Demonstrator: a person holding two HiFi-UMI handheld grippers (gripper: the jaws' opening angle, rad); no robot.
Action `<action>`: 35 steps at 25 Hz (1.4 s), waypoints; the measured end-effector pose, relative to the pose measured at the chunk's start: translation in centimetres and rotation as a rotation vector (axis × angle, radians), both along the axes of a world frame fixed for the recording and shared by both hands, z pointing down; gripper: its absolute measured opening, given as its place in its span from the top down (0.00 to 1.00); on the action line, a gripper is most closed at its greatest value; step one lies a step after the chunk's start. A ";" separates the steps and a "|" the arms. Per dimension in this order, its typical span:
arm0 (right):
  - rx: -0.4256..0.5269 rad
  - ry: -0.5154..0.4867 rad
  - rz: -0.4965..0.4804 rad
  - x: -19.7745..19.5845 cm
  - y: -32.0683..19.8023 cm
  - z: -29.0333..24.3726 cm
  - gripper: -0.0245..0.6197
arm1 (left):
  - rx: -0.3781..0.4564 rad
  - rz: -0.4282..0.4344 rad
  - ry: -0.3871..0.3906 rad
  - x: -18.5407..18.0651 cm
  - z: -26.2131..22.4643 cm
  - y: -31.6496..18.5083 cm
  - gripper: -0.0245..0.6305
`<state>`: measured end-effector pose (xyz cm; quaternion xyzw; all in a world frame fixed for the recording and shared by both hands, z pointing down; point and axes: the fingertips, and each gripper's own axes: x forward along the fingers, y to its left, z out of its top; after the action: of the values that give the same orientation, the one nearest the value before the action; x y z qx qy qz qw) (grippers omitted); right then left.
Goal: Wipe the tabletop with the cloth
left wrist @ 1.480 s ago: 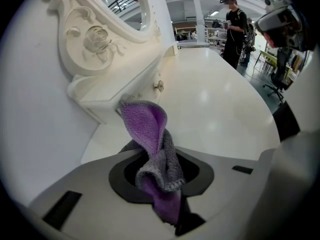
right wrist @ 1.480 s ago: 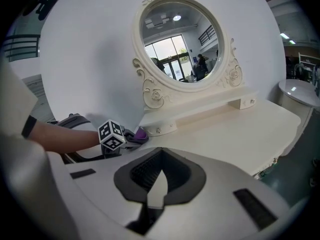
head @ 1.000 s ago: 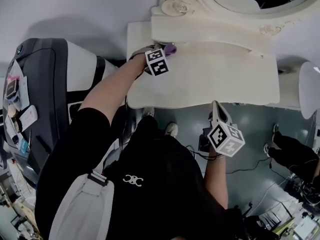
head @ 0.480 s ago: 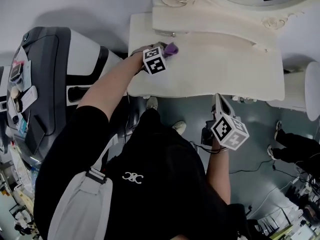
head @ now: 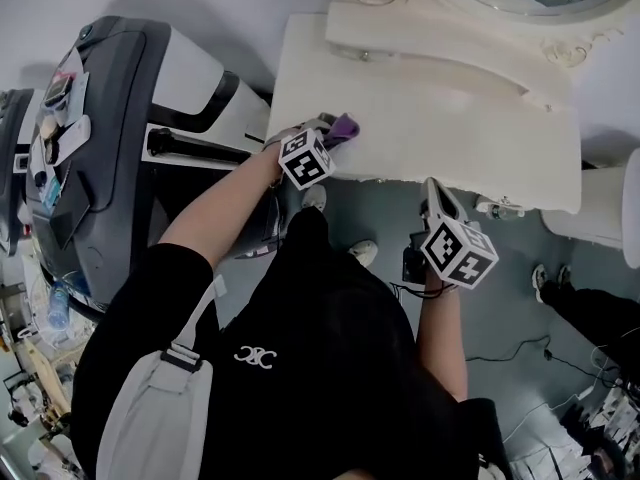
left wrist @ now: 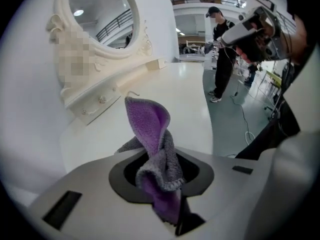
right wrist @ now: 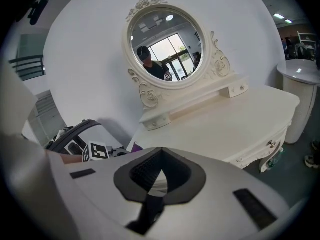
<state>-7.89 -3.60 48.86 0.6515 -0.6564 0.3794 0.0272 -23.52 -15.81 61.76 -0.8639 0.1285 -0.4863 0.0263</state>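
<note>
Two grippers, one per hand. One cloth, one tabletop, one mirror, one round white stand. Right gripper (head: 434,192) nearest: elbow bent, forearm drawn in close to the body, held over the grey floor just short of the tabletop's front edge and pointing at it. Its fingers (right wrist: 144,170) are together with nothing between them (only a sliver of white surface shows past them). Left arm bare and stretched forward, with the left gripper (head: 328,131) over the front left part of the tabletop (head: 470,138). Its fingers are clamped on the cloth (left wrist: 150,129), purple on one face and grey on the other. The free end stands up in a folded peak in front of the gripper and a grey flap spreads low to one side. Whether it presses on the surface, cannot tell. Tabletop is cream white, with a curved, carved front edge. At its back, a low shelf with small knobs, and above it the oval mirror (right wrist: 167,44) in an ornate frame. Round white stand (head: 622,208) off the tabletop's right end. Dark grey and white machine (head: 110,168) to the left. One person (left wrist: 220,49) stands far off on the floor.
</note>
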 end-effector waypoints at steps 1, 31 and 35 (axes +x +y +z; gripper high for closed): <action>0.003 -0.002 -0.009 -0.1 0.1 0.0 0.94 | -0.018 -0.043 0.016 -0.2 0.0 0.6 0.82; 0.012 0.013 0.159 6.9 9.3 0.1 0.94 | -0.335 -0.423 0.330 14.2 -0.4 6.2 0.82; 0.001 0.015 0.251 9.5 11.6 0.4 0.94 | -0.370 -0.405 0.363 17.7 -0.4 6.6 0.82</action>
<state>1.60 7.98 49.26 0.7315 -0.5695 0.3746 -0.0162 -5.79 -9.21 61.36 -0.8836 0.2099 -0.3346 -0.2516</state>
